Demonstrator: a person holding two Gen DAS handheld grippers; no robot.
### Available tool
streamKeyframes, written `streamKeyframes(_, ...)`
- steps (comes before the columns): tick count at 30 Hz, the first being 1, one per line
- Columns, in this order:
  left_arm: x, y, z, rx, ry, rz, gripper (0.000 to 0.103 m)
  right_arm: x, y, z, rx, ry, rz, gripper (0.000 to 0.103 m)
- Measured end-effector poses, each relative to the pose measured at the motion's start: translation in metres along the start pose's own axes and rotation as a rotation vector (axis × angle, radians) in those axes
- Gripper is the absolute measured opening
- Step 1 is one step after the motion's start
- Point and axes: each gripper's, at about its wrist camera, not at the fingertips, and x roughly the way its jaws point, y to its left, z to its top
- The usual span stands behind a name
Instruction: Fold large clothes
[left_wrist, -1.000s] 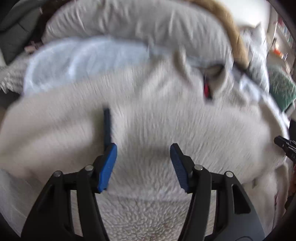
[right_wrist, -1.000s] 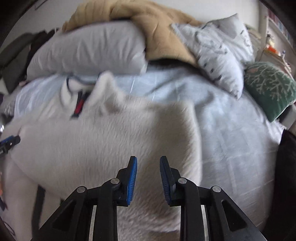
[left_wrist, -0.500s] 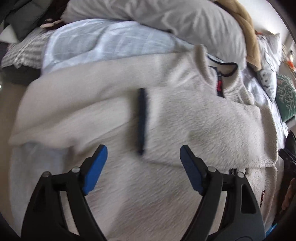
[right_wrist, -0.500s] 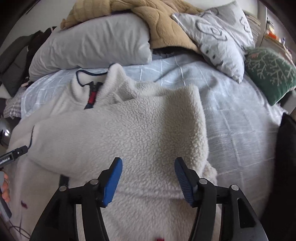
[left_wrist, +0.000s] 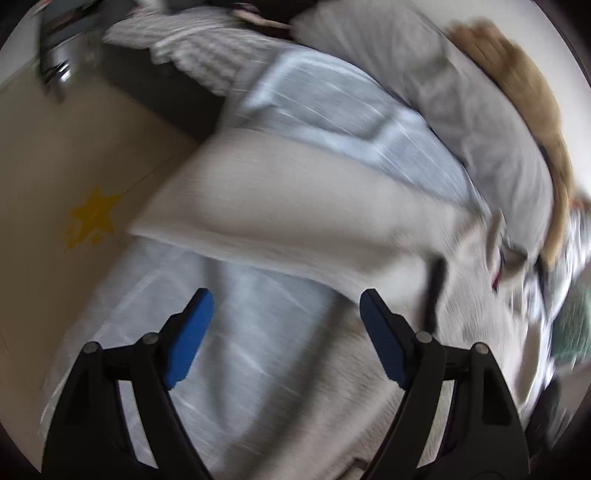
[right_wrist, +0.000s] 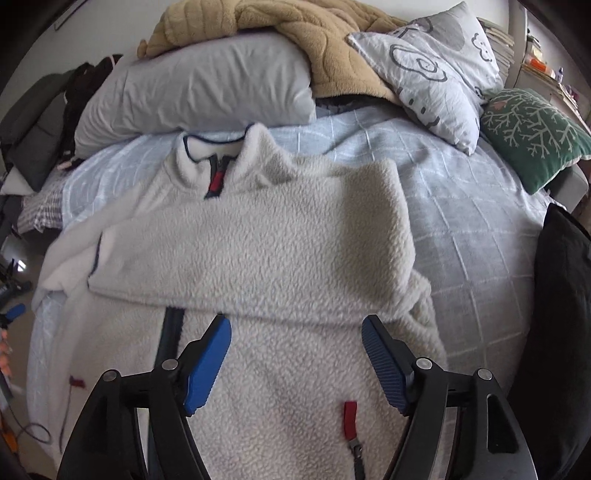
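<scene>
A cream fleece pullover (right_wrist: 266, 258) with a dark-trimmed collar and a red zip tab lies flat on the bed. Its right sleeve is folded across the chest, cuff to the left. In the blurred left wrist view the left sleeve (left_wrist: 280, 206) stretches over the bed's left edge. My right gripper (right_wrist: 295, 354) is open and empty above the pullover's lower front. My left gripper (left_wrist: 286, 325) is open and empty above the sheet, just below the left sleeve. Its blue tip also shows in the right wrist view (right_wrist: 13, 312) at the far left.
The bed has a light blue checked sheet (right_wrist: 480, 221). A grey pillow (right_wrist: 207, 88), a tan blanket (right_wrist: 295, 33), a patterned pillow (right_wrist: 436, 66) and a green cushion (right_wrist: 532, 133) lie at the head. A beige floor with a yellow star (left_wrist: 92, 218) lies left of the bed.
Both grippers have opened wider. The left gripper has swung left, from over the pullover's body to the sheet by the left sleeve. The right gripper has pulled back a little.
</scene>
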Motion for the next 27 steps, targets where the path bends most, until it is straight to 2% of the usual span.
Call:
streamKeyframes(2,0.003,0.030,0.008,-0.095,-0.012,-0.005,0.081,0.006,0.002,-0.005,-0.005,0.027,0.003,0.075)
streamKeyframes(6,0.018,0.068,0.014,-0.222,0.025,-0.055,0.081,0.016,0.004,-0.011,-0.036,0.057,-0.034,0.075)
streamKeyframes(11,0.042,0.100,0.017,-0.380,0.042,-0.176,0.081,0.020,0.001,-0.014,-0.020,0.071,-0.047,0.075)
streamKeyframes(13,0.053,0.110,0.022,-0.431,0.021,-0.191,0.081,0.021,0.000,-0.015,-0.007,0.073,-0.040,0.075)
streamKeyframes(16,0.069,0.120,0.025,-0.469,-0.006,-0.189,0.071,0.024,0.000,-0.016,0.004,0.087,-0.024,0.075)
streamKeyframes(17,0.072,0.123,0.026,-0.486,-0.027,-0.187,0.065,0.025,0.001,-0.017,0.000,0.092,-0.025,0.075)
streamKeyframes(19,0.074,0.129,0.029,-0.514,-0.069,-0.172,0.042,0.026,0.004,-0.019,-0.021,0.094,-0.039,0.075)
streamKeyframes(20,0.075,0.130,0.030,-0.528,-0.086,-0.152,0.019,0.026,0.005,-0.019,-0.030,0.092,-0.046,0.075)
streamKeyframes(23,0.062,0.128,0.033,-0.531,-0.183,-0.164,0.012,0.026,0.005,-0.020,-0.052,0.082,-0.068,0.075)
streamKeyframes(27,0.011,0.086,0.052,-0.388,-0.362,-0.212,0.011,0.027,0.001,-0.017,-0.037,0.071,-0.069,0.075)
